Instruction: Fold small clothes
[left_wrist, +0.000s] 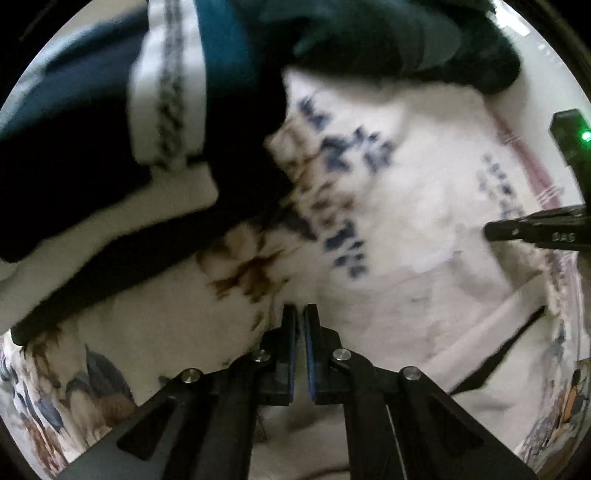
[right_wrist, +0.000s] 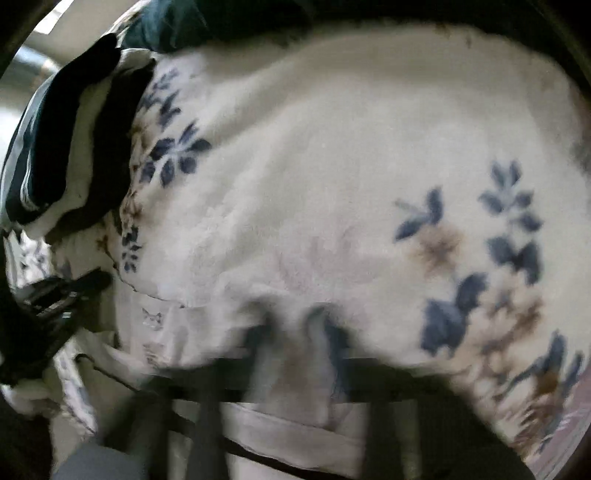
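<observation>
Both tools closed and empty over a pale garment (left_wrist: 406, 258).
Left tool (left_wrist: 300, 314) pointing down, right tool (right_wrist: 295, 332) blurred; likely shifting toward fresh holds.

Left gripper (left_wrist: 300, 314) pointing steeply down, jaws nearly together with only a thin slit between the blue pads, nothing pinched that I can see. Right gripper (right_wrist: 295, 354) also aimed steeply down, badly motion-blurred in its own view; jaws closed, grip contents unclear.
</observation>
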